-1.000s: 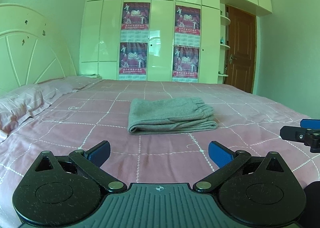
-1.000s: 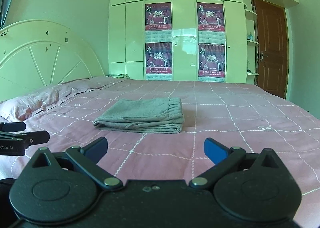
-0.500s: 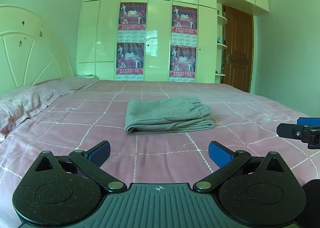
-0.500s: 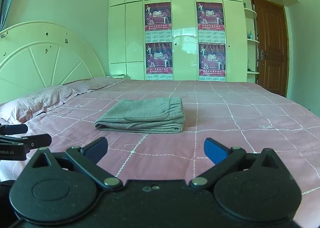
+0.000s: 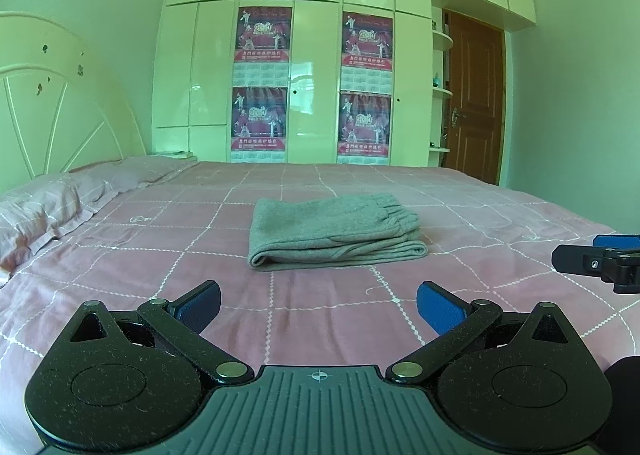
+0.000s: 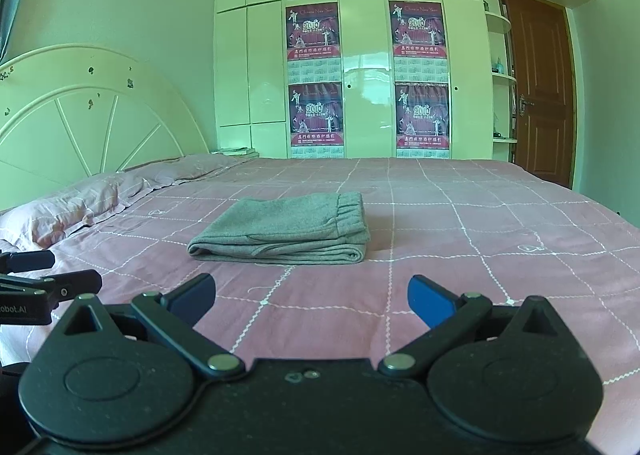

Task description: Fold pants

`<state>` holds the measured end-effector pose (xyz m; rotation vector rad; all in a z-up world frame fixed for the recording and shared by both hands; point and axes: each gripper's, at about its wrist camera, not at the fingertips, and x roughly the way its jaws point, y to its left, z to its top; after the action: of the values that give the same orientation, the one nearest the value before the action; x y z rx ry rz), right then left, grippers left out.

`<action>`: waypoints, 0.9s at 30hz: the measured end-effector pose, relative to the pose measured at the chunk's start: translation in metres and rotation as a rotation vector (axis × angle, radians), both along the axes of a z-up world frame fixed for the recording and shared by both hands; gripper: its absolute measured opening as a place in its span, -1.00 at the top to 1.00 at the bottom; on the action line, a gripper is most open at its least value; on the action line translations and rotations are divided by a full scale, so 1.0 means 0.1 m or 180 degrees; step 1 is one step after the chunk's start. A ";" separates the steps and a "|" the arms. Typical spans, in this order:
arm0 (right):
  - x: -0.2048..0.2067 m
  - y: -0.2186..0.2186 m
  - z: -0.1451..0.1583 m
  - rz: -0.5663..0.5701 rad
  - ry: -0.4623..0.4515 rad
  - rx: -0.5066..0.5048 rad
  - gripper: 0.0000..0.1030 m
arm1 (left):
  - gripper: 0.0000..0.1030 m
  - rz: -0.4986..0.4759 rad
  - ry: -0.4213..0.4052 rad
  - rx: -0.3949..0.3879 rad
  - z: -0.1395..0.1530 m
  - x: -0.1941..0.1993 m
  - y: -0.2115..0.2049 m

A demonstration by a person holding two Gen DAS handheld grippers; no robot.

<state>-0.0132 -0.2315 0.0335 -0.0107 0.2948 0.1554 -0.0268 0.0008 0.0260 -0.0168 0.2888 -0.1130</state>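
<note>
Grey pants (image 5: pixel 334 231) lie folded in a flat stack on the pink checked bed (image 5: pixel 168 255), elastic waistband to the right. They also show in the right wrist view (image 6: pixel 286 229). My left gripper (image 5: pixel 318 305) is open and empty, held near the bed's front, well short of the pants. My right gripper (image 6: pixel 312 297) is open and empty at about the same distance. The right gripper's tip shows at the right edge of the left wrist view (image 5: pixel 600 257). The left gripper's tip shows at the left edge of the right wrist view (image 6: pixel 44 275).
Pink pillows (image 5: pixel 60 203) lie along the white headboard (image 6: pixel 80 119) at the left. A white wardrobe with red posters (image 5: pixel 312 83) stands behind the bed. A brown door (image 5: pixel 474 99) is at the back right.
Both grippers have tilted up and drawn back slightly, so the pants sit a little lower in view. Both jaws stay open. The pants have not moved.
</note>
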 end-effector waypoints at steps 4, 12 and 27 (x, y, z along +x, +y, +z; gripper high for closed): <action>0.00 0.01 0.00 -0.0002 0.0002 0.0003 -0.89 | -1.00 -0.0009 -0.0004 0.0005 0.00 -0.01 0.00; 0.00 0.00 0.00 -0.0003 0.0011 0.0013 -0.89 | -1.00 -0.0024 -0.0005 0.0017 0.01 -0.01 0.00; -0.01 0.01 0.01 -0.0006 0.0014 0.0015 -0.89 | -1.00 -0.0037 -0.0020 0.0027 0.02 -0.03 0.00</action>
<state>-0.0141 -0.2308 0.0342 -0.0054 0.2988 0.1543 -0.0301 0.0004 0.0275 -0.0064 0.2831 -0.1233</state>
